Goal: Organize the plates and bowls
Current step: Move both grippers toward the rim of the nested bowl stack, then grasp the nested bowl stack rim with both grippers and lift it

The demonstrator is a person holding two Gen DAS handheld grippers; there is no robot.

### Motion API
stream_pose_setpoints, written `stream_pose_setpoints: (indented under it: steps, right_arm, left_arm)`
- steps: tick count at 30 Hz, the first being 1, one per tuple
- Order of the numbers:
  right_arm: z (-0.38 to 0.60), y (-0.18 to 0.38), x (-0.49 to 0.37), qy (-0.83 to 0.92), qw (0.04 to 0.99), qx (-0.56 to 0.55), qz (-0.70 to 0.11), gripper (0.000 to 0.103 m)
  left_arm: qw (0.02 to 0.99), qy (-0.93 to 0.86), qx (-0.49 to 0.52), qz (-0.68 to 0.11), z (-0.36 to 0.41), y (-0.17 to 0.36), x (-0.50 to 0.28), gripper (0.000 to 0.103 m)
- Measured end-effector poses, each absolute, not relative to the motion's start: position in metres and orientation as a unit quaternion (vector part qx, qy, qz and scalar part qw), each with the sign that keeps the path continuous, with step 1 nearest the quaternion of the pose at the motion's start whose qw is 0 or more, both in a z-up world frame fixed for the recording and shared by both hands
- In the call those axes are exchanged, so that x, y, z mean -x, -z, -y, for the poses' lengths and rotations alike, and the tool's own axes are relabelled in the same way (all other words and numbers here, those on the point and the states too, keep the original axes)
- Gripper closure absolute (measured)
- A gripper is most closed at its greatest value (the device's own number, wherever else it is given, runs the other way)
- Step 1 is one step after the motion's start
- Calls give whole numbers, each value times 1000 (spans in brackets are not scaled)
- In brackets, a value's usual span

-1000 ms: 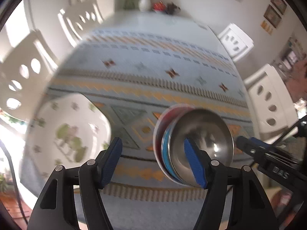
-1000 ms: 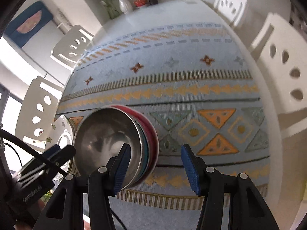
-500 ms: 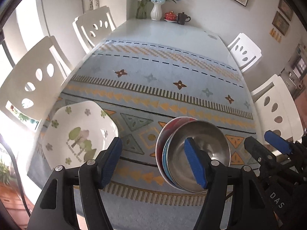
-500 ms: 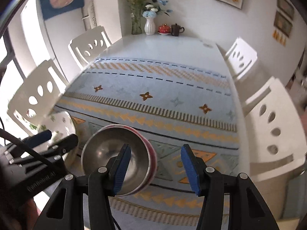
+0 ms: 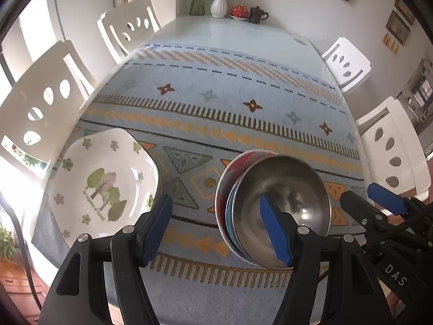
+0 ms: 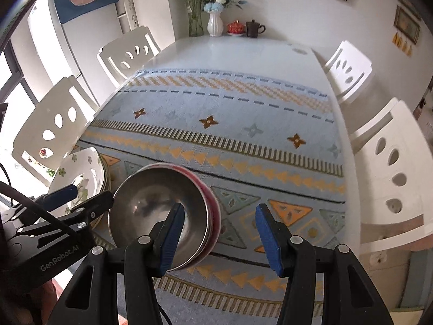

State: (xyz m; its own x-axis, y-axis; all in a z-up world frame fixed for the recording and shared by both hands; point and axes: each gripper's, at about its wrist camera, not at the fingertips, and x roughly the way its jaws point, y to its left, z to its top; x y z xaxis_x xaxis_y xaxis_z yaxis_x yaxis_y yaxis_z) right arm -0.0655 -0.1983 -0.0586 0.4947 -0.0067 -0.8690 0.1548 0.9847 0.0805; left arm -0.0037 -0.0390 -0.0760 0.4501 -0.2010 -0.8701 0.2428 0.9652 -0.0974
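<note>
home dining room: table [image 6: 243, 51], chairs [image 6: 389, 168]

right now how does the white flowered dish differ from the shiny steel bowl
The white ceramic dish with a tree picture has a wavy, squarish rim; the round stainless steel bowl has a smooth circular one. The dish is painted with flowers; the bowl is plain and reflective. The bowl tops a stack of red and blue bowls; under the dish only a hint of another shows. Both sit upright on the patterned blue cloth.

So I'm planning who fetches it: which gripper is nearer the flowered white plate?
Left. The left gripper hangs just beside the flowered white plate; the right gripper sits beyond the bowl stack.
</note>
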Motion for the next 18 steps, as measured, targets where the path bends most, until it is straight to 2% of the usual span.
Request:
stream_pose_setpoints:
  steps: [7,11,18]
  right_arm:
    - [216,117,59,15,808,-183,-560,50]
    - [217,137,45,4,796,-174,-580,50]
    - [223,162,34,-42,766,-251,-591,50]
  left_arm:
    - [830,154,21,-536,37,111,-1,38]
    - [829,151,15,-539,42,124,-7,38]
    - [812,157,70,-557,32,142,-16,38]
